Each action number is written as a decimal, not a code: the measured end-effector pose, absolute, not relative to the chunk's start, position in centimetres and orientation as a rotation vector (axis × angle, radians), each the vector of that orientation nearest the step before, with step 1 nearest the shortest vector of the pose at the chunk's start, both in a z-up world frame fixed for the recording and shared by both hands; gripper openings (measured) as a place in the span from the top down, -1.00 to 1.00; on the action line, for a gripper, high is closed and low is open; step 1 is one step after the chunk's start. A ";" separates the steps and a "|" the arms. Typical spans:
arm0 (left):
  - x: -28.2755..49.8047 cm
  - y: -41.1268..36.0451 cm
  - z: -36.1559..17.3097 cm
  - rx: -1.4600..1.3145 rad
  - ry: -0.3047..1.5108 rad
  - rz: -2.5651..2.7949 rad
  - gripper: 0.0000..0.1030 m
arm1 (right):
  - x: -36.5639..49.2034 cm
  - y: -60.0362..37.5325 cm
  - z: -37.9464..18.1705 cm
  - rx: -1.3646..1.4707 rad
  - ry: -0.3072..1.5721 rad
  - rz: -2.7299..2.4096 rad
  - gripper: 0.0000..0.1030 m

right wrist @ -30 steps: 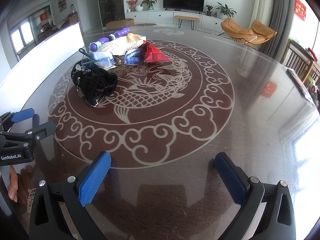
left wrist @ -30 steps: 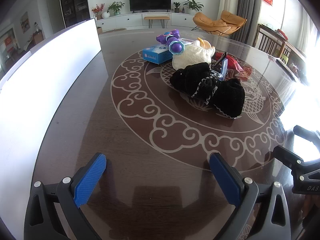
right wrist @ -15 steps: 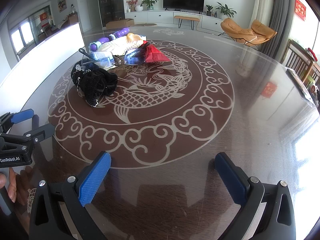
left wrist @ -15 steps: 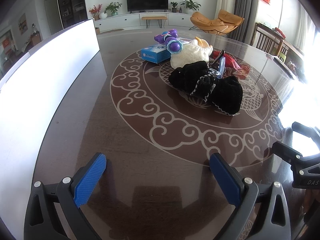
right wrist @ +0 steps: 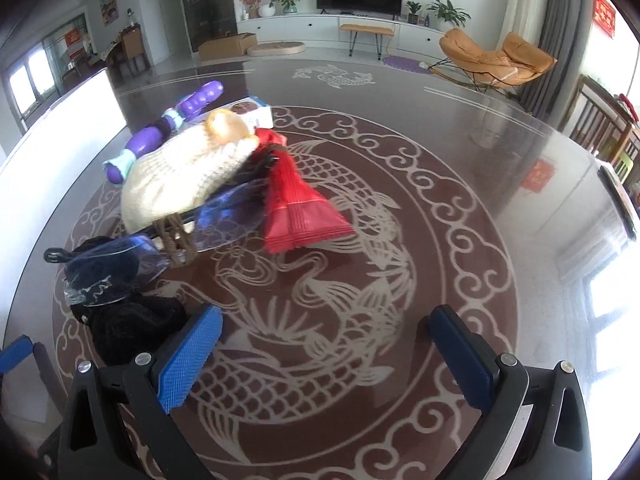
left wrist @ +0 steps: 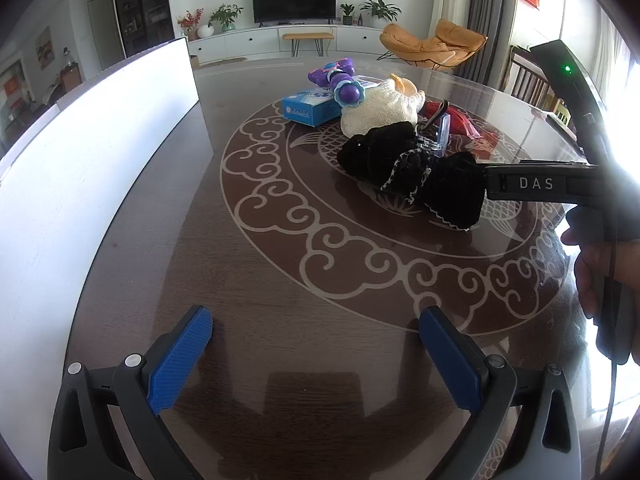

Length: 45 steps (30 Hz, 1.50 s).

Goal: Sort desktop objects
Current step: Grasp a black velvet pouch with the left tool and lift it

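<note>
A pile lies mid-table: black knit garment (left wrist: 416, 172) (right wrist: 120, 320), cream knit hat (left wrist: 380, 112) (right wrist: 188, 176), purple toy (left wrist: 340, 84) (right wrist: 168, 124), blue box (left wrist: 312, 108), clear safety glasses (right wrist: 160, 240) (left wrist: 434, 136) and a red tassel (right wrist: 296, 208). My left gripper (left wrist: 316, 352) is open and empty, low over the near table. My right gripper (right wrist: 324, 352) is open and empty, its left finger (right wrist: 188, 360) beside the black garment; its body (left wrist: 560, 184) shows at the right of the left wrist view.
The round dark table (left wrist: 280, 280) has a pale fish and cloud pattern. A white board (left wrist: 80, 152) stands along its left edge. An orange chair (right wrist: 496, 60), TV cabinet (right wrist: 352, 28) and wooden chairs (right wrist: 600, 128) stand beyond the table.
My right gripper has moved forward and left to the pile, now beside the black garment. My left gripper has barely moved. Both stay open.
</note>
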<state>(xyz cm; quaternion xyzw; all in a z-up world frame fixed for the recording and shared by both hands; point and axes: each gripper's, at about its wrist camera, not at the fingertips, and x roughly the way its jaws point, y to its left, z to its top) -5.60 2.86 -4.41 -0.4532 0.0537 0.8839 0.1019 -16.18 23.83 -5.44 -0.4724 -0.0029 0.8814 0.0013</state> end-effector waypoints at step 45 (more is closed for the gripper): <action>-14.5 1.5 -4.5 -1.464 0.209 2.502 -1.00 | -6.4 23.7 -5.4 -1.499 -0.128 2.911 -1.00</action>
